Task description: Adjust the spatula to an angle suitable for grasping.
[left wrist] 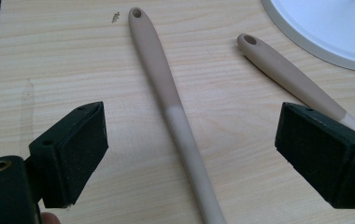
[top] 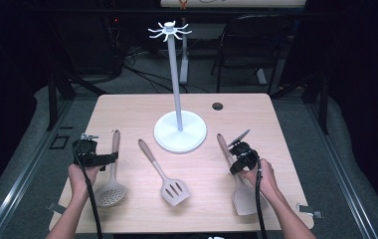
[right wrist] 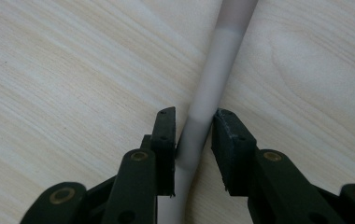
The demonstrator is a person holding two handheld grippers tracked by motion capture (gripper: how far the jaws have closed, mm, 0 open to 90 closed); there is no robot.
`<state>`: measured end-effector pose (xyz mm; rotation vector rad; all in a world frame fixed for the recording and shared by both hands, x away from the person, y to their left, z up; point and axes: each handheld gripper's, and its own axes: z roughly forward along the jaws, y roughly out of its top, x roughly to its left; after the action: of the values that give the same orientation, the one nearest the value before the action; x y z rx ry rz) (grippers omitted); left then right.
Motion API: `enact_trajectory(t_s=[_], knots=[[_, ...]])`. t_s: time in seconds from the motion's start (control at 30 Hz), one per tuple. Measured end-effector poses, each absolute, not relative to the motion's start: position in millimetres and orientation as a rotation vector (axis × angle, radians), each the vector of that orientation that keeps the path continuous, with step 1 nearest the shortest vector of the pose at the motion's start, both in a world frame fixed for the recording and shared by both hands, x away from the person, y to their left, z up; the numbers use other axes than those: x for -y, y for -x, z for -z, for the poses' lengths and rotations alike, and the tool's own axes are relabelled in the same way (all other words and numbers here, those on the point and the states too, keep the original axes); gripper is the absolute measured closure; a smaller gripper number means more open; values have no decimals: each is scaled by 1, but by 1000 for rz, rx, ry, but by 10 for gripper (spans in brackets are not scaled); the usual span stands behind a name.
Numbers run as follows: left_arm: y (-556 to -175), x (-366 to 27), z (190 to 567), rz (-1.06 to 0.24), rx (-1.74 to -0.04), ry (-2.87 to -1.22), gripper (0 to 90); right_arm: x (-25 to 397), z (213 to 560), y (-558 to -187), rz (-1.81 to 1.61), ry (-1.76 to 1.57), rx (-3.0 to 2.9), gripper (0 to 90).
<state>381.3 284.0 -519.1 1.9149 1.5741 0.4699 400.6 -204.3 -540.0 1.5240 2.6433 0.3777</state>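
Right gripper (right wrist: 194,133) clamped on solid spatula (top: 244,191) handle, lower right. Left gripper (left wrist: 189,149) jaws wide, straddling skimmer (left wrist: 175,116) handle. Slotted turner (top: 169,181) and rack base (top: 180,132) centre frame.

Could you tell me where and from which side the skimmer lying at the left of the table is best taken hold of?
Judging by its pose, grip the skimmer on its long, slim handle, around mid-length, coming down from above. It lies flat on the table, handle pointing away from the person, and already runs between the open jaws of the left hand-held gripper, which could close across it.
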Motion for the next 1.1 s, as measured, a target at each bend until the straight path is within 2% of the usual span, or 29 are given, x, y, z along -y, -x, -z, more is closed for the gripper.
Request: enact_trajectory(t_s=[0.43, 0.73, 1.1], knots=[[-380, -275, 518, -507, -1549, -1955, 94, 205, 544, -402, -369, -1583, -2621, 731], [-380, -271, 517, -548, -1531, -1993, 95, 208, 546, -402, -505, -1648, -2597, 787], [-381, -271, 517, -545, -1523, -1995, 95, 209, 533, -397, -542, -1623, -2578, 788]])
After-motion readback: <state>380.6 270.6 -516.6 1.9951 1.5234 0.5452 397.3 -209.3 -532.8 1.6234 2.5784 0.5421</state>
